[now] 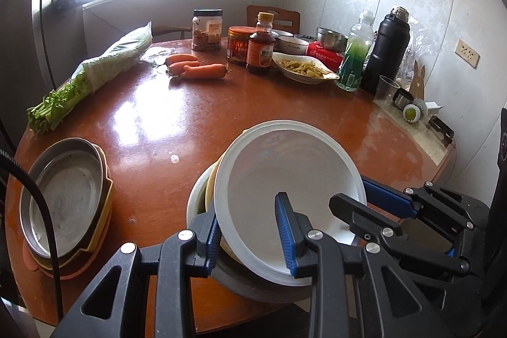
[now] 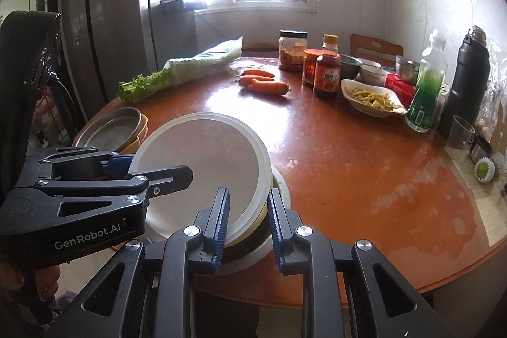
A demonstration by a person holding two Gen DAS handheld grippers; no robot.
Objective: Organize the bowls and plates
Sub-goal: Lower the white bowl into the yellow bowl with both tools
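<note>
At the tabletop's (image 1: pixel 164 116) near left edge we see a stack of plates (image 1: pixel 68 195): a metal pan on top, yellow and pink ones beneath. Behind it, along the left edge, lies a bunch of celery (image 1: pixel 92 78) in a plastic sleeve, and further in, three carrots (image 1: pixel 196 68).

At the near edge we hold a stack of bowls (image 2: pixel 209 176), tilted toward us, with a white bowl (image 1: pixel 291 179) uppermost, a yellowish one under it and a grey one at the bottom. Our left gripper (image 1: pixel 250 230) is clamped on the stack's left rim, one blue pad inside the white bowl, the other outside. Our right gripper (image 2: pixel 248 227) grips the right rim likewise, one finger inside, one outside against the lower bowls. We cannot tell whether the stack's base touches the table.

Along the far edge stand a jar (image 1: pixel 207 29), a red-lidded jar (image 1: pixel 240 45) and a sauce bottle (image 1: pixel 261 48). To the right sit a dish of food (image 1: pixel 304 68), a green bottle (image 1: pixel 356 56) and a black flask (image 1: pixel 388 49).
</note>
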